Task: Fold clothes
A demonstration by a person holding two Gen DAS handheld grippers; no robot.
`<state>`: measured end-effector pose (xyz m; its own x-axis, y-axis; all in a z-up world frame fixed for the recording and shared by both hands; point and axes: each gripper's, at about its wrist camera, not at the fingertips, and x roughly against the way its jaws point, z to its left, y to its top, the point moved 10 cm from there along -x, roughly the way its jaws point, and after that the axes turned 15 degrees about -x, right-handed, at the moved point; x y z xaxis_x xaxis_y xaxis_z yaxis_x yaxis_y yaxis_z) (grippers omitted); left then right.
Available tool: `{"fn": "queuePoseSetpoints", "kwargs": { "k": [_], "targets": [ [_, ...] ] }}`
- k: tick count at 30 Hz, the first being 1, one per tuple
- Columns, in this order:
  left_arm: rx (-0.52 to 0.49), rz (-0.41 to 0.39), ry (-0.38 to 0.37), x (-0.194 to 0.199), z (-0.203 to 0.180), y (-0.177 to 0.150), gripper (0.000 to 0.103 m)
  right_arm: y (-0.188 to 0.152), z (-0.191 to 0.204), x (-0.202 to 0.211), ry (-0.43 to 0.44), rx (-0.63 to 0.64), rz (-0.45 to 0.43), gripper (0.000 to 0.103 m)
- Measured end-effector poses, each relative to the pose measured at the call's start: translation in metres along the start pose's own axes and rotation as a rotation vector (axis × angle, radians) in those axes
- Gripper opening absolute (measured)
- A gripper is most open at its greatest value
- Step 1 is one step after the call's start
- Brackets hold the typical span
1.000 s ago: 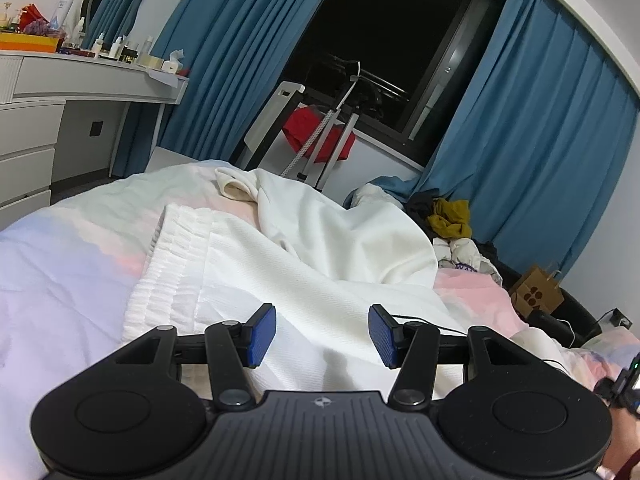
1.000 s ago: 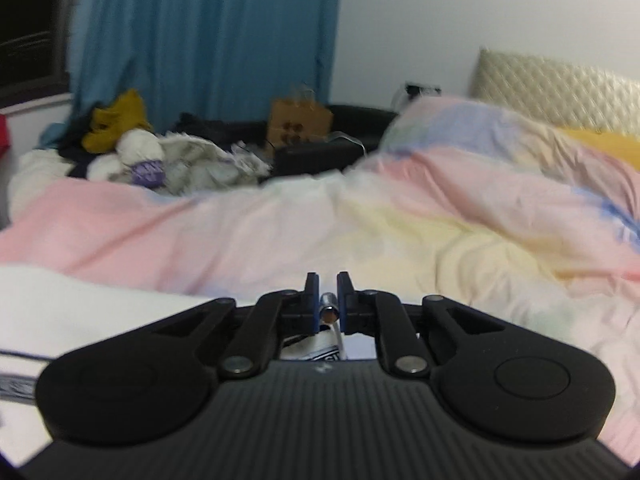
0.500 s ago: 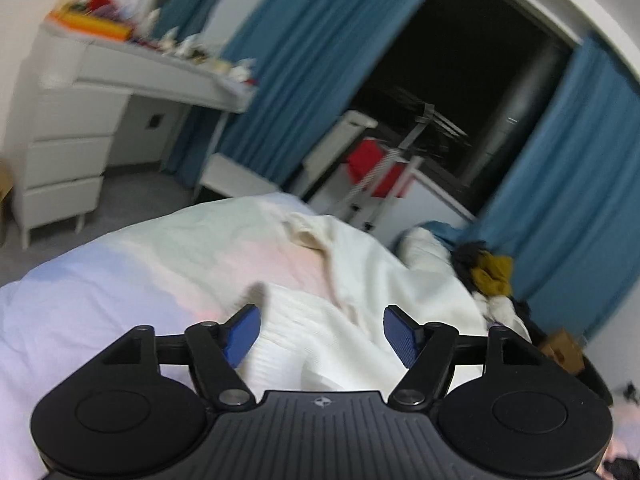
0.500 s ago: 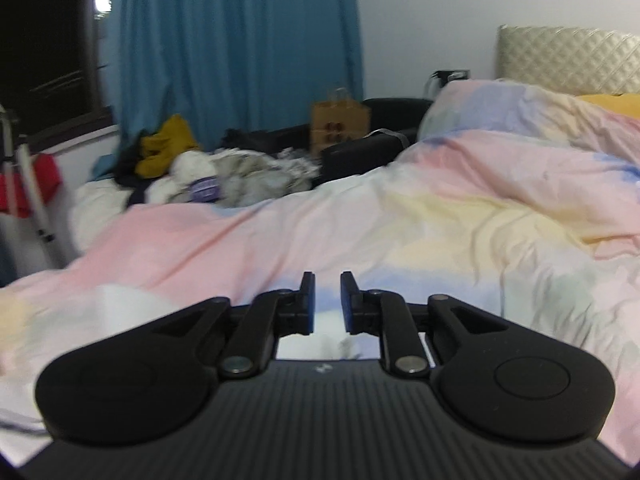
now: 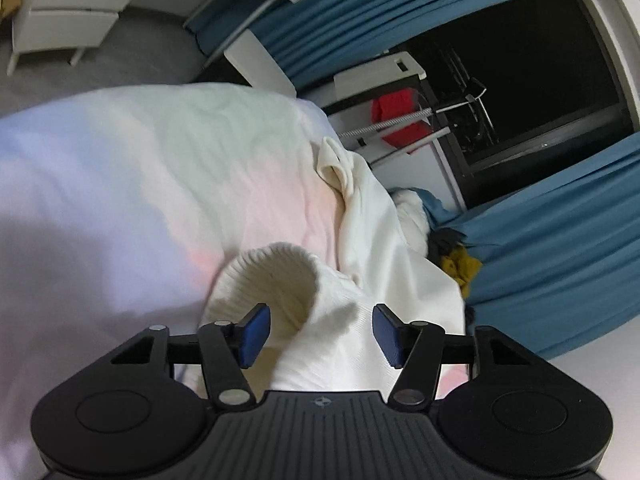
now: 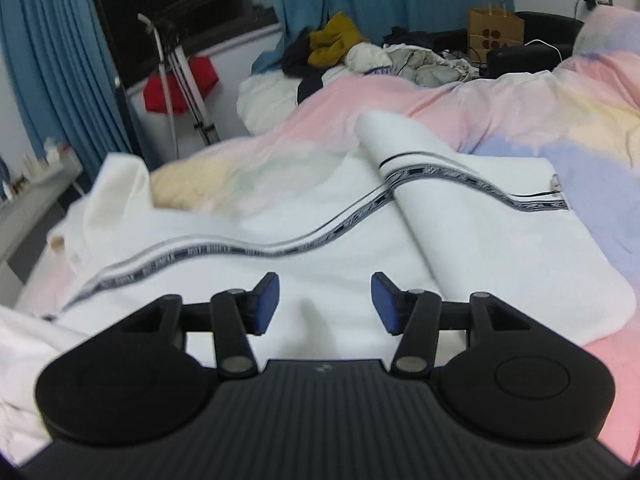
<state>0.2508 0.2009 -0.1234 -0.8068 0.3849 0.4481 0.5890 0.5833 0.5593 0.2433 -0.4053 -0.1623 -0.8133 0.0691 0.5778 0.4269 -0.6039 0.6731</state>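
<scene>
The white garment (image 6: 460,248) lay released on the bed (image 6: 540,120) as the right claw (image 6: 325,300) was just opened, empty; the left claw (image 5: 320,334), half-open and narrowing, was brought over its ribbed hem (image 5: 276,276), nothing gripped.

White trousers (image 6: 320,240) with dark side stripe lie spread on bed.

The left gripper (image 5: 320,334) is seen at six o'clock, its jaws having just been closing, apart over the ribbed hem of a cream garment (image 5: 360,248). The garment is spread on a pastel duvet (image 5: 120,184). Blue curtains (image 5: 560,256) are seen at three o'clock.
</scene>
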Motion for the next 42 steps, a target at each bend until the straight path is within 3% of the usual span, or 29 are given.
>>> {"fn": "queuePoseSetpoints", "kwargs": {
  "k": [5,10,11,13,14,18,21,24,27,32,36,40,42],
  "targets": [
    [-0.002,-0.005,-0.079,0.007,-0.007,0.005,0.049,-0.012,0.002,-0.011,-0.003,-0.002,0.05,0.053],
    [0.026,0.026,-0.149,-0.014,-0.003,0.002,0.048,-0.02,0.006,-0.023,0.003,0.009,0.082,0.053],
    [0.03,0.029,-0.157,-0.019,-0.002,0.002,0.043,-0.022,0.008,-0.025,0.002,0.022,0.083,0.053],
    [-0.001,0.014,-0.145,-0.026,-0.002,0.005,0.016,-0.025,0.012,-0.026,0.003,0.047,0.086,0.053],
    [-0.015,0.008,-0.142,-0.029,-0.003,0.005,0.012,-0.027,0.014,-0.026,0.006,0.057,0.087,0.053],
    [-0.08,-0.051,-0.162,-0.011,-0.03,0.004,0.009,-0.025,0.021,-0.021,0.023,0.076,0.066,0.053],
    [-0.199,-0.112,-0.201,0.036,-0.068,-0.007,0.009,-0.022,0.028,-0.015,0.058,0.088,0.049,0.053],
    [-0.32,-0.136,-0.265,0.09,-0.108,-0.035,0.009,-0.022,0.036,-0.007,0.105,0.099,0.04,0.053],
    [-0.442,-0.102,-0.319,0.135,-0.143,-0.083,0.009,-0.019,0.046,0.006,0.157,0.128,0.012,0.053],
    [-0.661,0.105,-0.31,0.179,-0.173,-0.203,0.009,-0.017,0.065,0.035,0.29,0.145,-0.024,0.053],
    [-0.732,0.293,-0.218,0.177,-0.165,-0.289,0.01,-0.025,0.086,0.055,0.377,0.21,-0.035,0.053],
    [-0.718,0.38,-0.153,0.164,-0.156,-0.326,0.013,-0.061,0.091,0.042,0.383,0.264,0.1,0.053],
    [-0.672,0.382,-0.148,0.167,-0.154,-0.329,0.025,-0.083,0.084,0.024,0.328,0.283,0.207,0.053]
  ]
}}
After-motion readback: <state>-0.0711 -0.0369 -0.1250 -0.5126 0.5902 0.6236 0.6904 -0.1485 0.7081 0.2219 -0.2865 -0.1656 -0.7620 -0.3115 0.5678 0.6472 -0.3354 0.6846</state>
